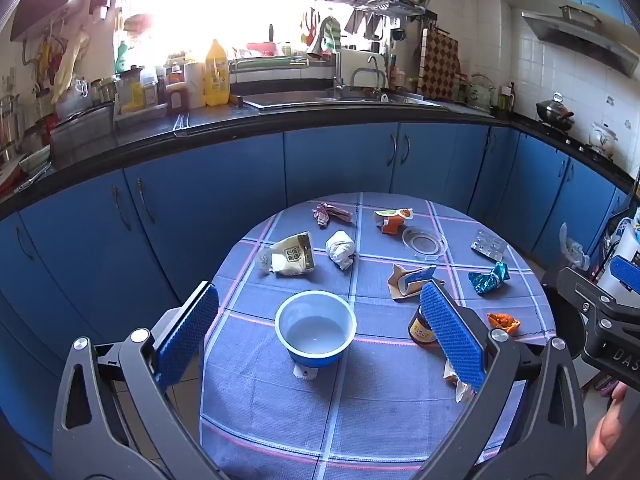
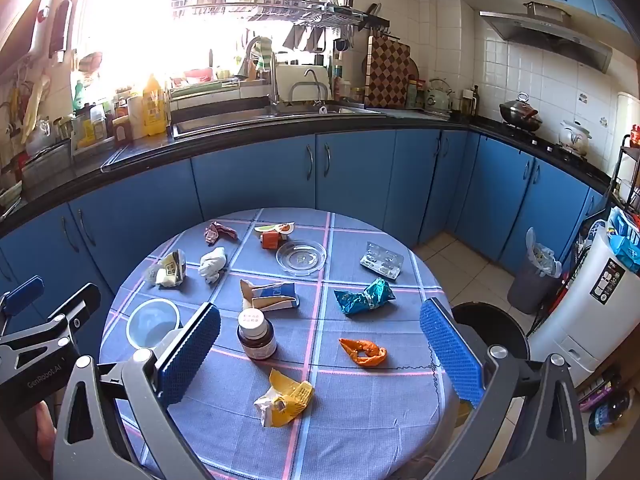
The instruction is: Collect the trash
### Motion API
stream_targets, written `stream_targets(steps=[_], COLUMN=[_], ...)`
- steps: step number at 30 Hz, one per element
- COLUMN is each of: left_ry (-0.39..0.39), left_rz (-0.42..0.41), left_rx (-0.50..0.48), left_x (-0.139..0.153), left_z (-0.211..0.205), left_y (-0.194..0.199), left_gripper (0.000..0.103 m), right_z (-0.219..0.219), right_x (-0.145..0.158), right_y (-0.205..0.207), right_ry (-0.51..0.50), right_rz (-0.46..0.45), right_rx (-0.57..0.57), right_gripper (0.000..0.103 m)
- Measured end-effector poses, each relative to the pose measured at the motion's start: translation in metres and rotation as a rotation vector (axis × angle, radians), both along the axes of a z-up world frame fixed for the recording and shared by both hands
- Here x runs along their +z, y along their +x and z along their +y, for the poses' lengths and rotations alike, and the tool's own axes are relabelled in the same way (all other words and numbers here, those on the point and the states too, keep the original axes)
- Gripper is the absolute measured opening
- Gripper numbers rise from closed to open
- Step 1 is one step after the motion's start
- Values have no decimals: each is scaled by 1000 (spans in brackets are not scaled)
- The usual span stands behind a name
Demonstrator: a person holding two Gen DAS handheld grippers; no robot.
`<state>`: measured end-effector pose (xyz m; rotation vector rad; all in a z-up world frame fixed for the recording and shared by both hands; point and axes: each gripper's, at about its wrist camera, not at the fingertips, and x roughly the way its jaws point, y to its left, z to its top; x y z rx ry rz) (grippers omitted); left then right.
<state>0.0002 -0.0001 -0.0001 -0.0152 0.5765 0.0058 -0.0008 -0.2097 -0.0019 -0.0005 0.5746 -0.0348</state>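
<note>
From the left wrist, our left gripper (image 1: 320,324) gapes wide and empty over the round blue plastic bowl (image 1: 315,328); crumpled wrappers lie beyond. From the right wrist, our right gripper (image 2: 320,354), equally wide and empty, frames the brown glass jar (image 2: 256,335); reaching for the crumpled yellow wrapper (image 2: 285,397) could topple it.

Near half of the round table (image 2: 360,420) mostly bare cloth — I can pass my right gripper (image 2: 320,356) between the brown bottle (image 2: 256,338) and orange wrapper (image 2: 364,352). Blue bowl (image 1: 316,326) sits directly ahead of my left gripper (image 1: 316,332); yellow wrapper (image 2: 284,398) lies in the near lane.
</note>
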Motion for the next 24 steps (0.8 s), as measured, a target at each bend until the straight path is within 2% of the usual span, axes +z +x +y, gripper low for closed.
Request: stream_targets(steps=[24], left_ry=[-4], left_rz=[2], left_rx=[-1], left_x=[0], left_z=[0], left_y=[0], left_gripper=[100], right_z=[0], right_x=[1], right_y=[0], right_ry=[1], right_rz=[2], right_rx=[0], right_gripper=[97])
